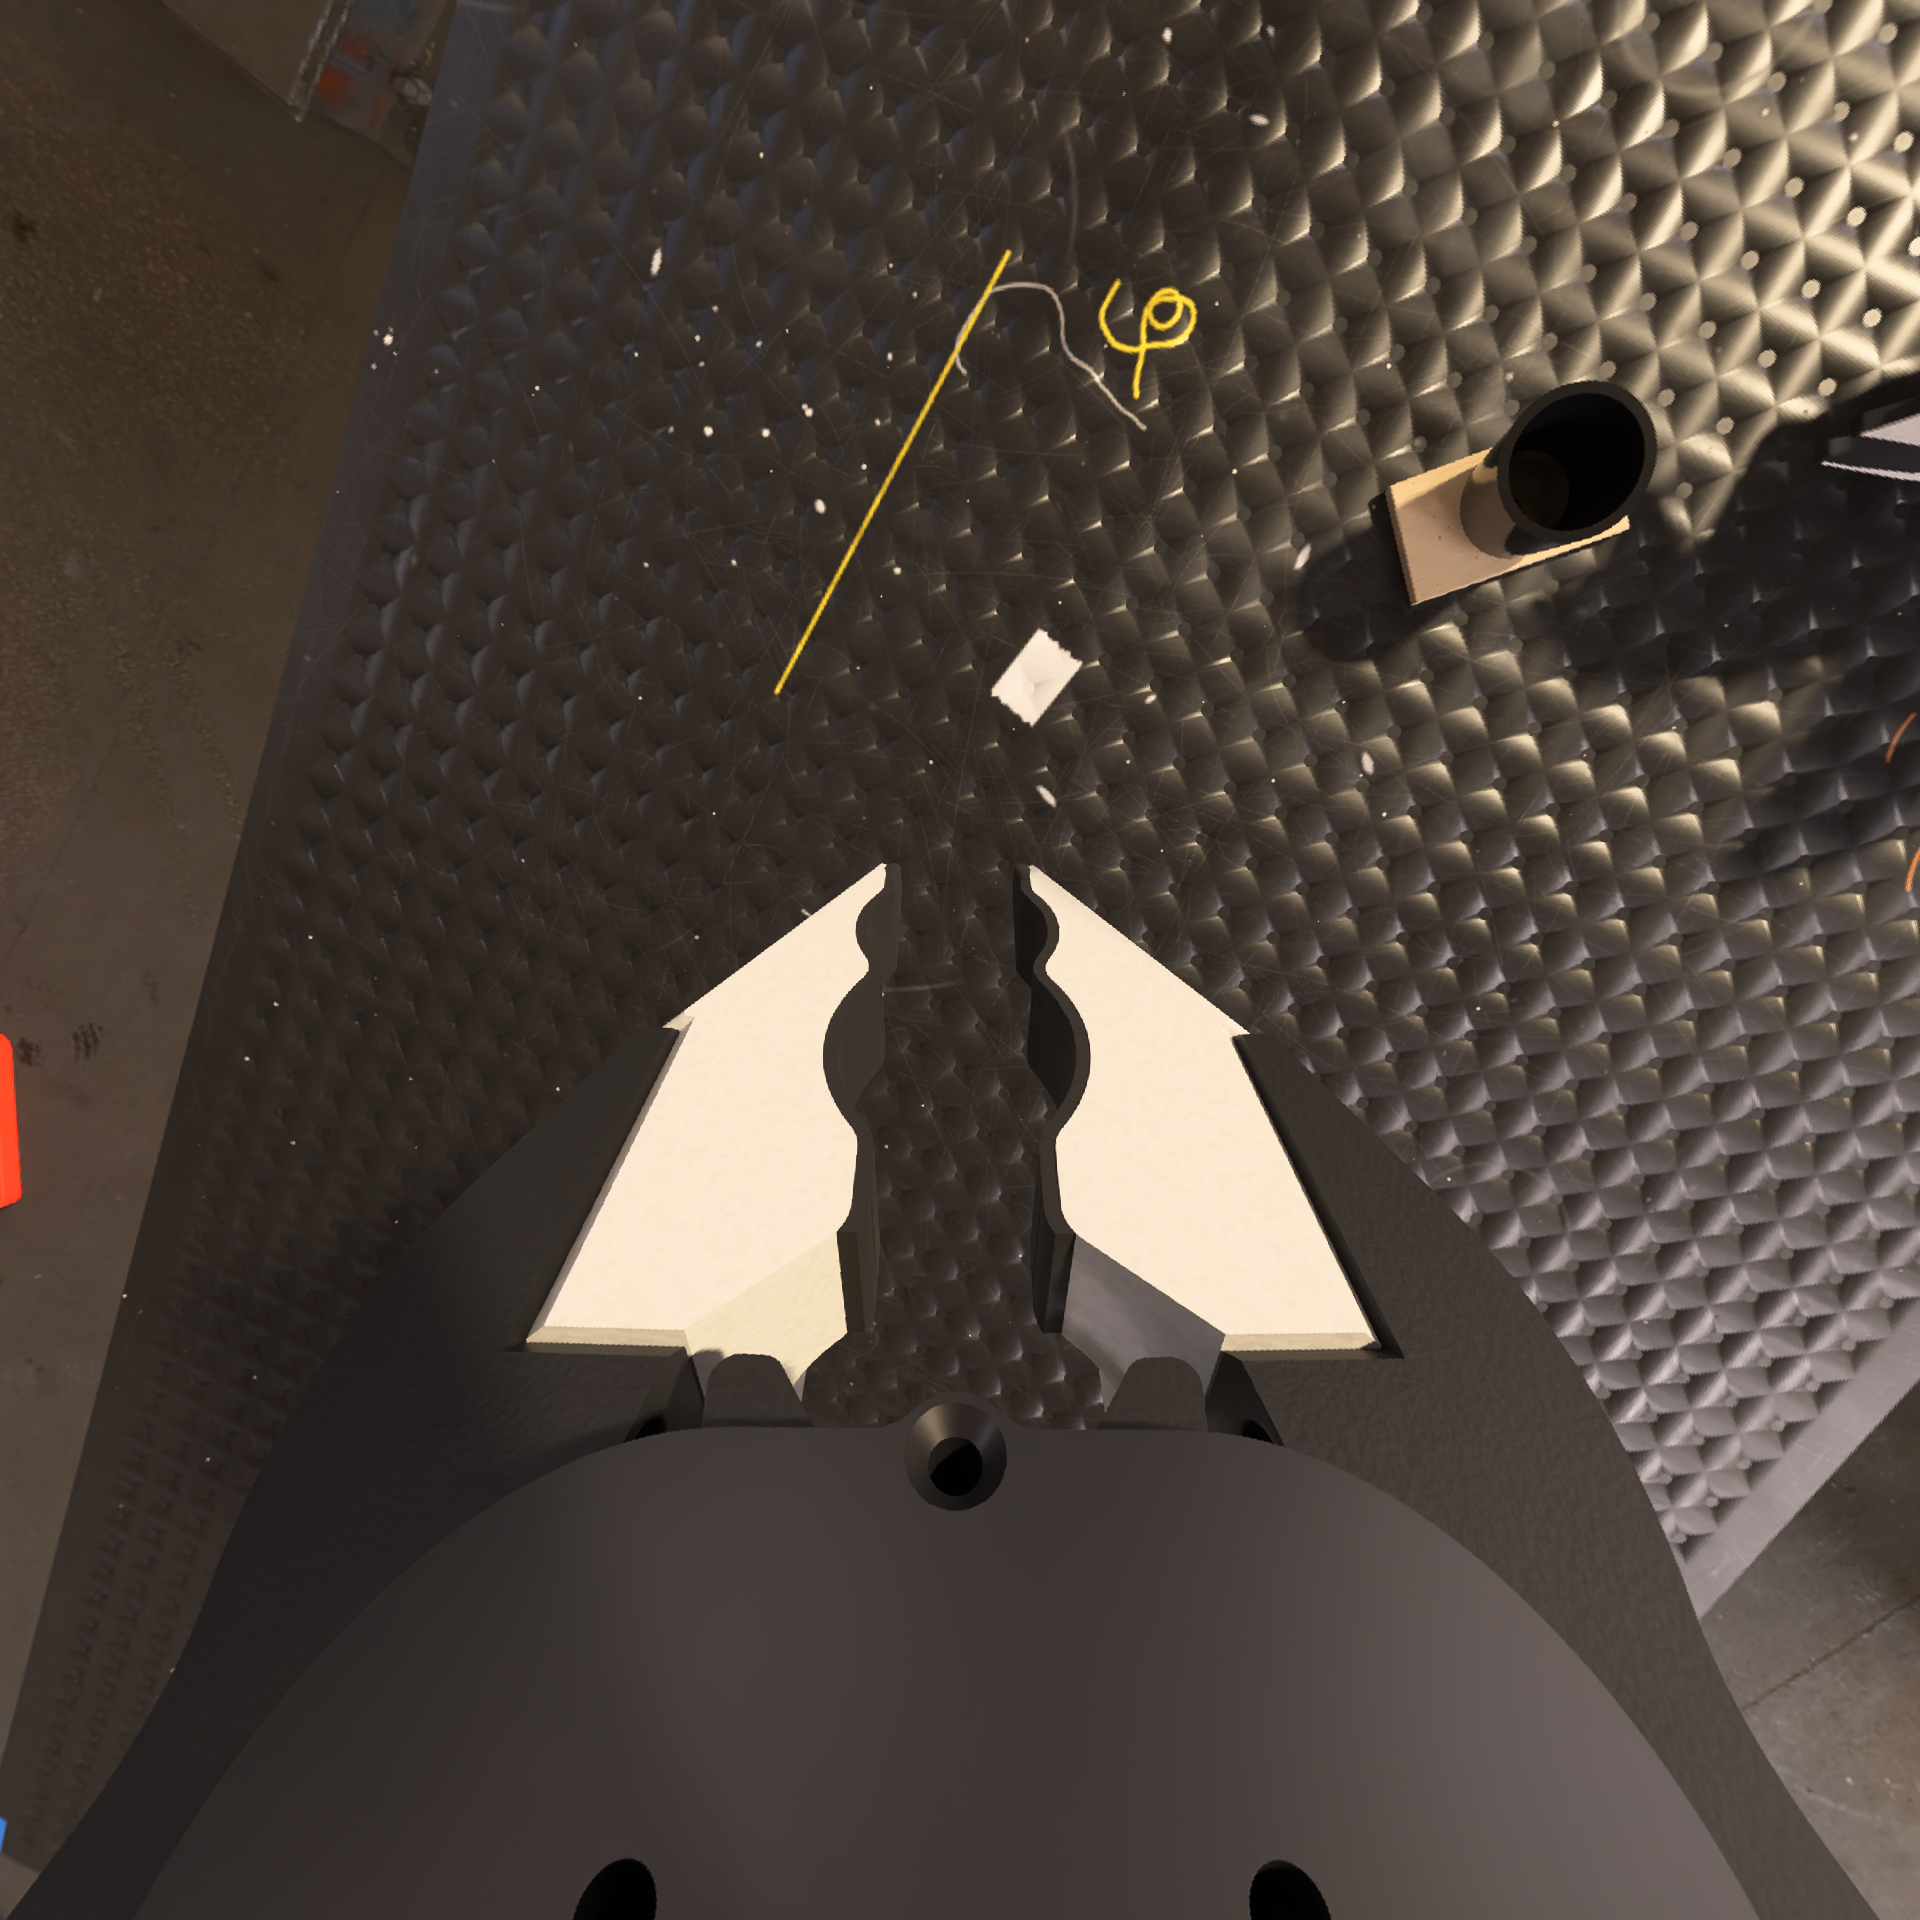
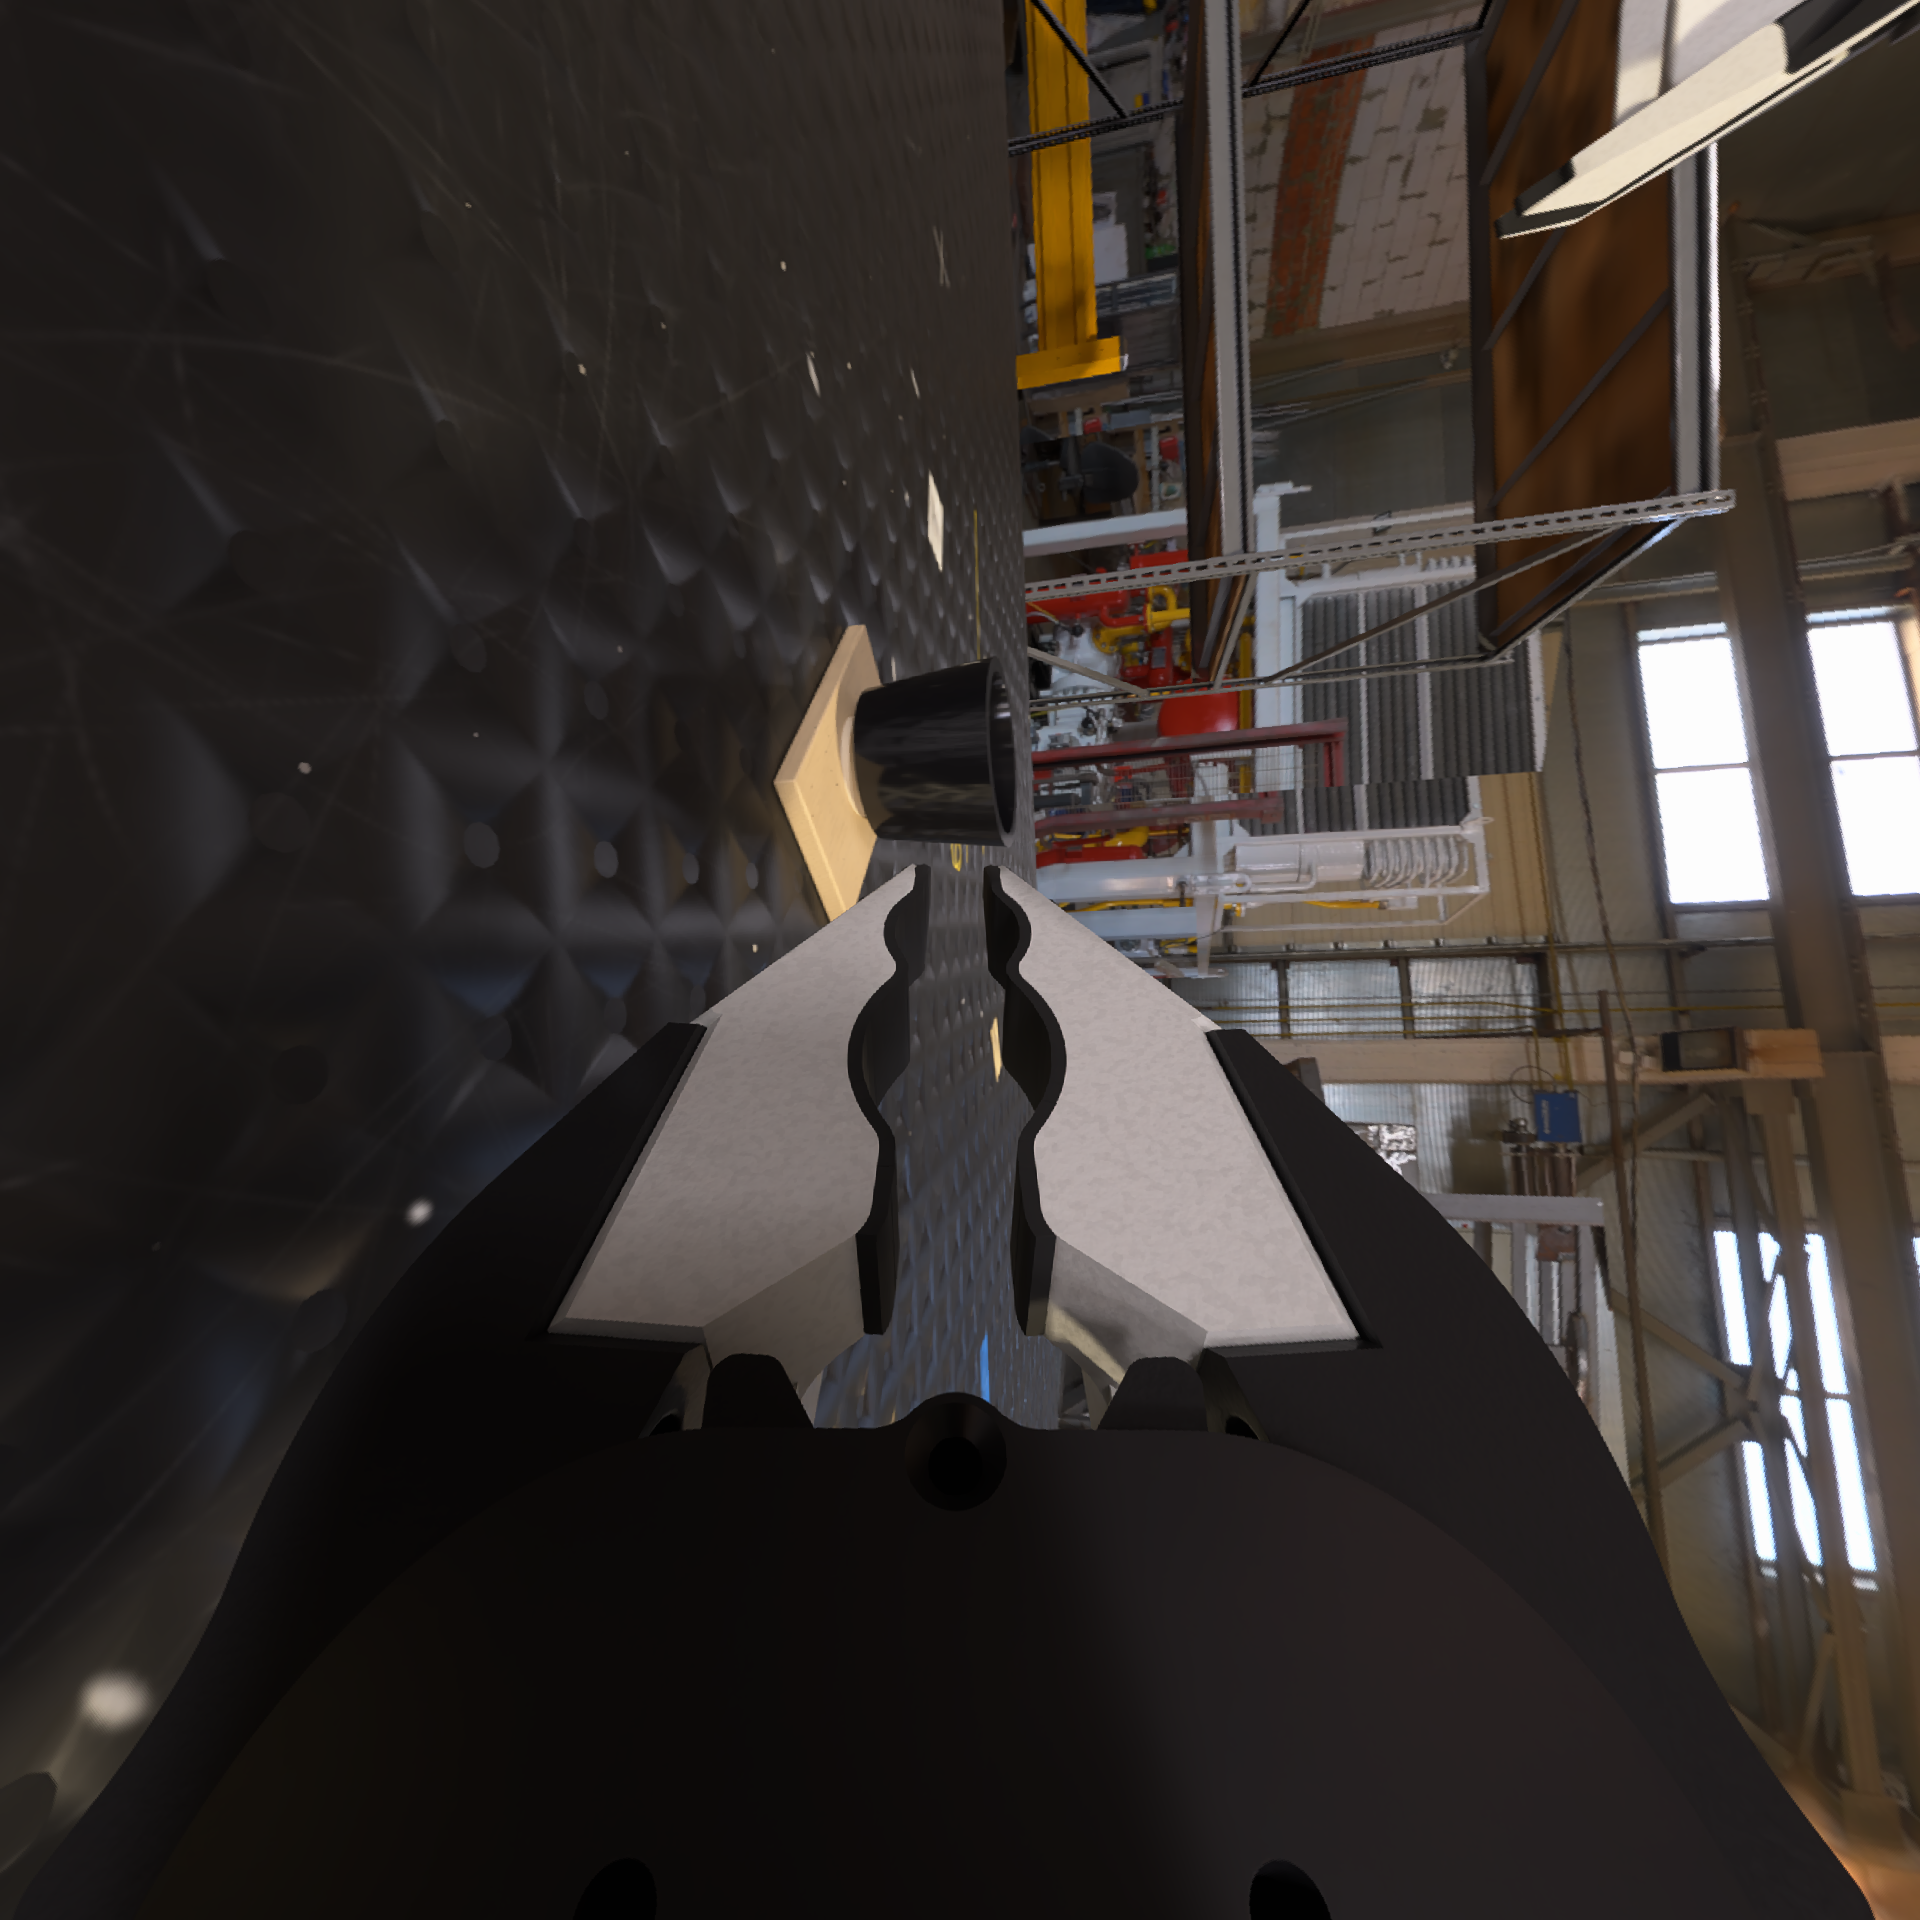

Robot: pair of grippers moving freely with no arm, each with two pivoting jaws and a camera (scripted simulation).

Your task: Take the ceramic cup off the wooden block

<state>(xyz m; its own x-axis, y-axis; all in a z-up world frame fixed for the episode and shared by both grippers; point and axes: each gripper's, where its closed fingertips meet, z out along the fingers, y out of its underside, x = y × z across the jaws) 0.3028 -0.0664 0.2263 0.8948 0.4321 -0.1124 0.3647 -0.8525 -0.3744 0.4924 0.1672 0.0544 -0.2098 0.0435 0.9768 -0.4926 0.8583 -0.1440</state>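
Note:
A black ceramic cup (image 1: 1574, 457) stands upright on a pale wooden block (image 1: 1439, 545) at the right of a dark textured metal table. My left gripper (image 1: 956, 878) hovers high above the table's middle, far left of the cup, open by a narrow gap and empty. The right wrist view is rolled sideways, so the table stands like a wall on the left. There the cup (image 2: 935, 753) sits on the block (image 2: 821, 769) just beyond my right gripper (image 2: 956, 878), which is open by a narrow gap, empty and not touching it. The right gripper's tip also shows at the left wrist view's right edge (image 1: 1881, 447).
A straight yellow wire (image 1: 894, 468), a yellow thread loop (image 1: 1143, 322), a grey thread (image 1: 1070, 332) and a white scrap (image 1: 1036, 677) lie on the table (image 1: 520, 520). A red object (image 1: 8, 1122) sits on the floor past the table's left edge.

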